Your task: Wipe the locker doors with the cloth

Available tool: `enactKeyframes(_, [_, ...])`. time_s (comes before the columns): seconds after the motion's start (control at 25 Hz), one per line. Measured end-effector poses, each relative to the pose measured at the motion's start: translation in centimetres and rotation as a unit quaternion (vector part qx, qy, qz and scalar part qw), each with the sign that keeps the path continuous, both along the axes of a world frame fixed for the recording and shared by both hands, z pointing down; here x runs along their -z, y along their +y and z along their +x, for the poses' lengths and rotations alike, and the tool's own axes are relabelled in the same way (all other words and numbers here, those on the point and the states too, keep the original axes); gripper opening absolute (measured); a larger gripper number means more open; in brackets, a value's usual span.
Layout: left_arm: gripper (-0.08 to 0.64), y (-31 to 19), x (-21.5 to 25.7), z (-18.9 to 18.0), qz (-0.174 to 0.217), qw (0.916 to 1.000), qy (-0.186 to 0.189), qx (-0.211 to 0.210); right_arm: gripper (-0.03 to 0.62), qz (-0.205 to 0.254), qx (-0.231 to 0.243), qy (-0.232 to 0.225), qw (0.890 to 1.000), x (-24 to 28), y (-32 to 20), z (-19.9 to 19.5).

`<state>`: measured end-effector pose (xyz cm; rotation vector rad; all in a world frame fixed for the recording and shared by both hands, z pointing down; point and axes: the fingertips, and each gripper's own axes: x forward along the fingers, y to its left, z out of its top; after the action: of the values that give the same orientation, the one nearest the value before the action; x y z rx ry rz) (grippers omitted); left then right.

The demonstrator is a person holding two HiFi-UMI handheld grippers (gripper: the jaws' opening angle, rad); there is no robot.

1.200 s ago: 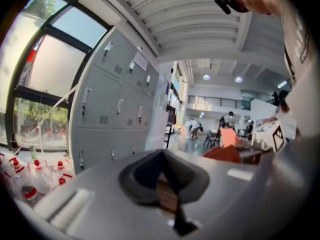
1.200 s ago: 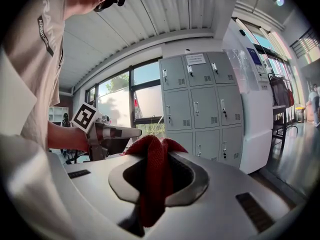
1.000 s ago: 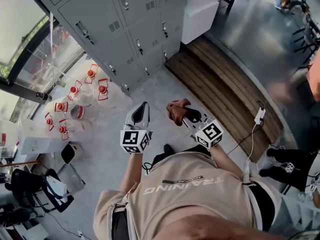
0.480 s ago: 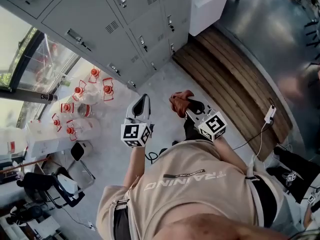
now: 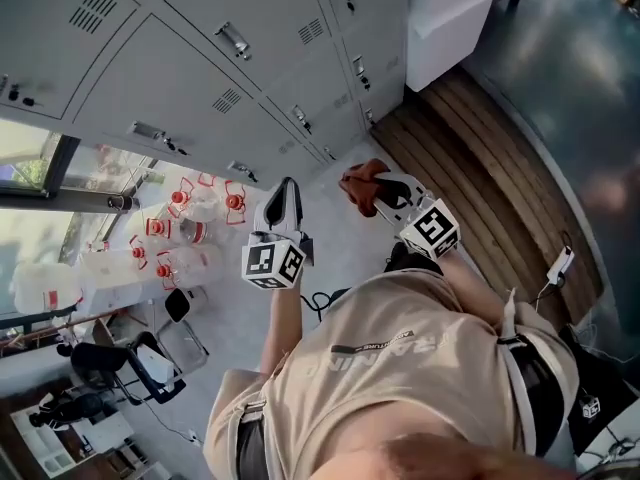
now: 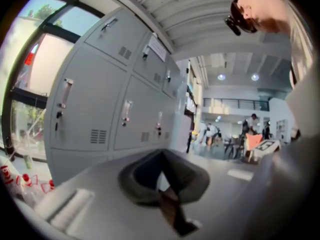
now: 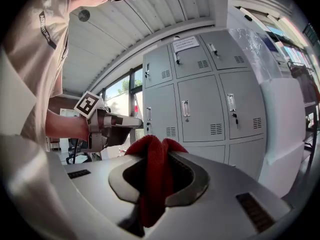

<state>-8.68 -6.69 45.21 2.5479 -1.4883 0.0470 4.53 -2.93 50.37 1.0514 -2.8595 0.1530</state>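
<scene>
Grey locker doors (image 5: 250, 78) fill the top of the head view, and they also stand ahead in the right gripper view (image 7: 200, 104) and the left gripper view (image 6: 100, 109). My right gripper (image 5: 372, 190) is shut on a red cloth (image 5: 360, 181), which bunches up between the jaws (image 7: 152, 169). It is held in the air short of the lockers, not touching them. My left gripper (image 5: 284, 193) is beside it on the left, jaws together with nothing in them (image 6: 162, 184). It also shows in the right gripper view (image 7: 122, 125).
Several clear water bottles with red caps (image 5: 190, 228) stand on the floor at the lockers' left end, below a window. A wooden platform (image 5: 480, 178) and a white cabinet (image 5: 450, 18) lie to the right. A cable and power strip (image 5: 560, 263) lie at right, chairs (image 5: 130, 363) at lower left.
The person has stepped closer to the lockers, which now fill more of the head view. Both grippers have moved forward with them; the red cloth stays in the right gripper.
</scene>
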Motion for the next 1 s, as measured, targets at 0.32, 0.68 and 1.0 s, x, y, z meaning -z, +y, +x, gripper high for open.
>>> enactKeyframes(0.32, [0.005, -4.5, -0.7, -1.2, -0.018, 0.9987, -0.014, 0.046, 0.046, -0.020, 0.052, -0.012, 0.998, -0.7, -5.9, -1.7])
enactKeyframes(0.68, [0.005, -12.2, 0.8, -4.3, 0.006, 0.9997, -0.005, 0.023, 0.046, 0.010, 0.052, 0.003, 0.999, 2.7, -13.6, -6.3])
enactKeyframes(1.0, [0.005, -20.3, 4.0, -6.5, 0.047, 0.9984, -0.007, -0.031, 0.046, 0.069, 0.029, 0.000, 0.997, 10.3, -21.8, -9.4])
